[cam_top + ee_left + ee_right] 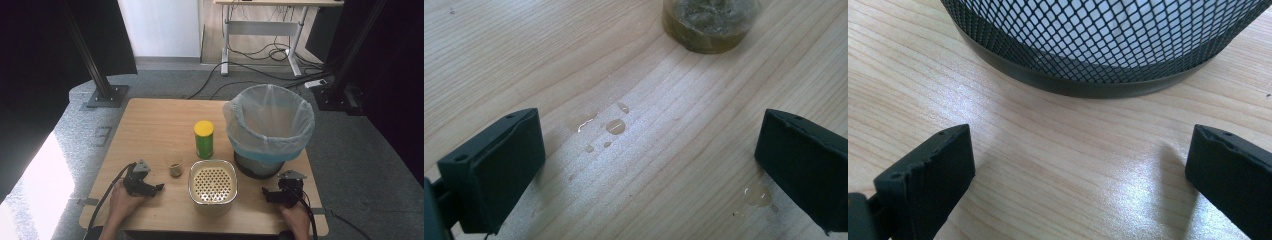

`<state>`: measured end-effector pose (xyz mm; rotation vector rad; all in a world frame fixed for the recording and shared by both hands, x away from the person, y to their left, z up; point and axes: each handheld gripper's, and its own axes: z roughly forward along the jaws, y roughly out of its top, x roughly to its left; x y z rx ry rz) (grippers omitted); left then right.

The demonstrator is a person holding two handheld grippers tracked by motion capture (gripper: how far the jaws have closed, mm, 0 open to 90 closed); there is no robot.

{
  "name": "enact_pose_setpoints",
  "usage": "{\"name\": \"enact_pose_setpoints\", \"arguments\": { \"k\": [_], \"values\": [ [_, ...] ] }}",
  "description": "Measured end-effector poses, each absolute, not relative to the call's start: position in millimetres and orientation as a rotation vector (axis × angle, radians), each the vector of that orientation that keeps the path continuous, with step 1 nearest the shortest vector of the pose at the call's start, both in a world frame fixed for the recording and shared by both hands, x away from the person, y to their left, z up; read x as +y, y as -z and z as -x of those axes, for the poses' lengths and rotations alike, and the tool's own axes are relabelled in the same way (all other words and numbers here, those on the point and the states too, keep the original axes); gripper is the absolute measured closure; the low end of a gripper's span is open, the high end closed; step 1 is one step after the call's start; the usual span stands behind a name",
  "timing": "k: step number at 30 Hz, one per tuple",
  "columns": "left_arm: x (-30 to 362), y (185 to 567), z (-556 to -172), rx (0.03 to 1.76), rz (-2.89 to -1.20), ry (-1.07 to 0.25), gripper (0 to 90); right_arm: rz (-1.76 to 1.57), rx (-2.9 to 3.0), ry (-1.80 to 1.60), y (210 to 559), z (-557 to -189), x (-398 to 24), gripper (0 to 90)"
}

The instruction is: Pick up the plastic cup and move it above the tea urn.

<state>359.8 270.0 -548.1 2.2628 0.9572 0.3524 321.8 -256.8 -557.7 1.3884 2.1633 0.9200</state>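
Nearest us in the high view, two hands come in from the bottom edge of the wooden table (150, 125), each holding a gripper. The left gripper (159, 187) sits at about seven o'clock on the tabletop, the right gripper (265, 194) at about five o'clock. Both point inward, toward the square metal container (212, 186) between them, whose perforated insert faces straight up.

In the left gripper view we see our own jaws spread wide, one at each side of the frame, with bare wood between them; they hold nothing. In the right gripper view the jaws likewise stand wide apart and clasp nothing.

Up the table from the container, at about twelve o'clock from it, a green canister with a yellow lid (203, 139) stands upright, its long axis vertical. Just to its lower left sits a small glass jar (175, 169), also upright. At about two o'clock stands a black mesh wastebasket (260, 167) lined with a pale blue bag (269, 125), mouth open upward.

The left gripper view adds what the high view cannot resolve: drops of liquid (615, 126) on the wood between the jaws, and murky yellowish contents in the jar (709, 22) ahead. The right gripper view shows the wastebasket's diamond mesh and dark base ring (1098, 87) resting flat on the table, apart from the jaws.
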Motion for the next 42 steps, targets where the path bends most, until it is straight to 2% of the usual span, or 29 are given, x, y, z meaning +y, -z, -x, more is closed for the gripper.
{"name": "enact_pose_setpoints", "arguments": {
  "k": [29,42],
  "values": [
    [268,547,-355,0.992,-2.253,-0.376,1.1,-1.396,2.156,-0.917,558,-321,-256,0.0],
    [264,529,-363,0.952,-2.177,-0.317,1.1,-1.396,2.156,-0.917,558,-321,-256,0.0]
  ]
}}
